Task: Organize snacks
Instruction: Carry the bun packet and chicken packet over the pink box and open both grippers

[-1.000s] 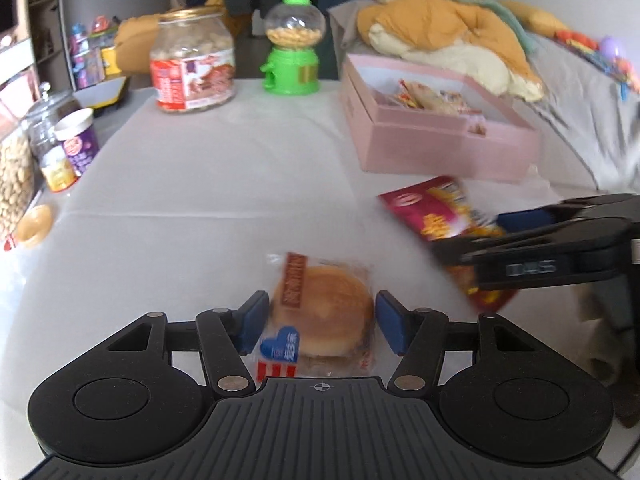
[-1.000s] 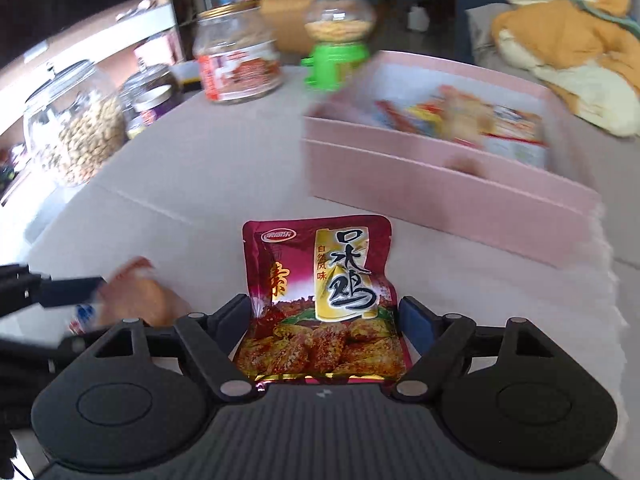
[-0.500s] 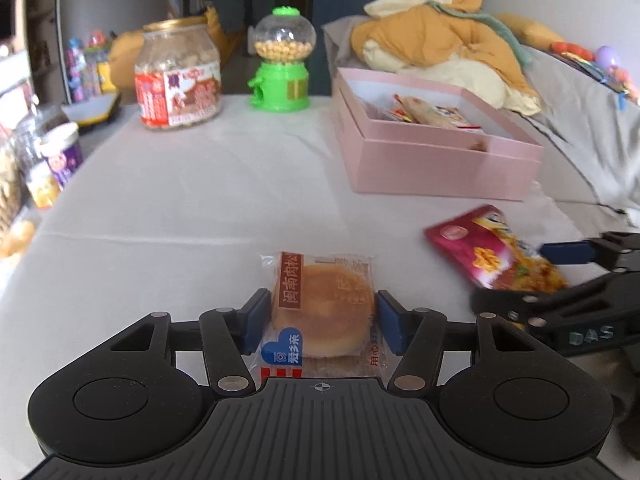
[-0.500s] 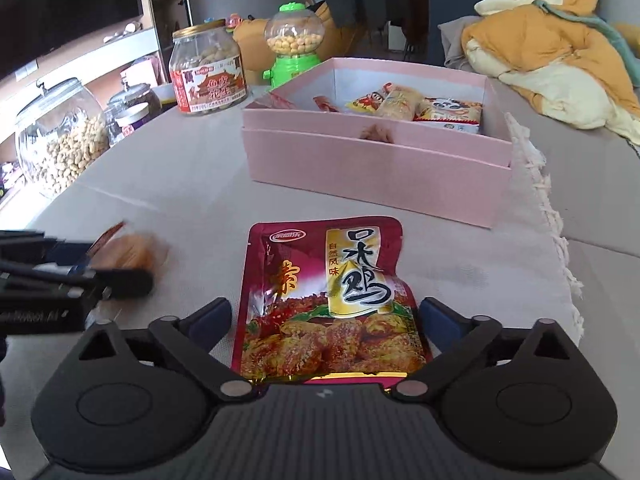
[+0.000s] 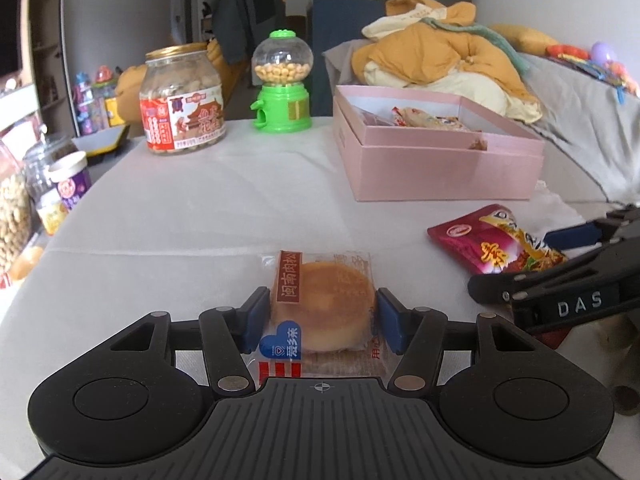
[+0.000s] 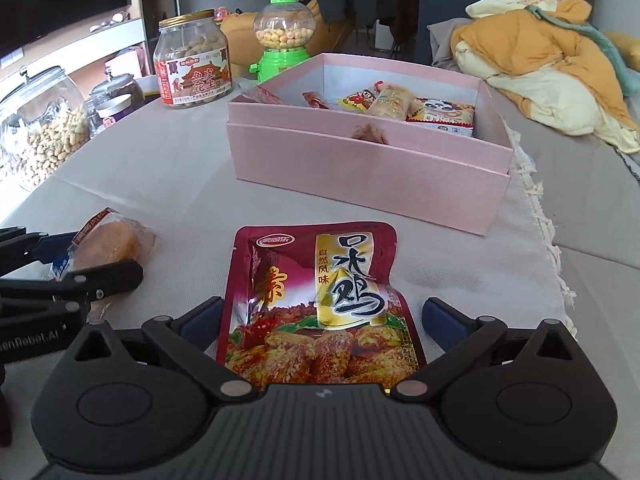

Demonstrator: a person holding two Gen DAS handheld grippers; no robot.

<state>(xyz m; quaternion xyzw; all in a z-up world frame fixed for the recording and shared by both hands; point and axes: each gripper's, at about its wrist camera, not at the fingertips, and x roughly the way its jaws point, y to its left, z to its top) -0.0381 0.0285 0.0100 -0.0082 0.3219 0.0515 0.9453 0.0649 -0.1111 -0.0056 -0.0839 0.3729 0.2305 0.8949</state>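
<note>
Over on the left, the left gripper (image 5: 318, 320) has its fingers (image 5: 256, 318) pressed against both sides of the wrapped round cake (image 5: 326, 312), which sits low over the tabletop (image 5: 200, 208); whether the wrapper touches the cloth I cannot tell. That cake looks soft and light inside a slick clear wrapper, so a gentle squeeze across its middle, as here, seems right; harder and it would likely crumple.

Moving to the centre, the red snack pouch (image 6: 320, 308) lies flat on the tabletop in front of the pink box (image 6: 360, 176). The right gripper (image 6: 320, 320) straddles its near end, fingers (image 6: 440, 318) spread about as wide as they go, with a clear gap on each side, so nothing is gripped. The pouch looks thin, floppy and glossy; I judge it best taken by closing across its width low down, where the foil can buckle into a ridge.

On the right, the pink box stands open with several packets already inside, near the tabletop's fringed edge.
</note>
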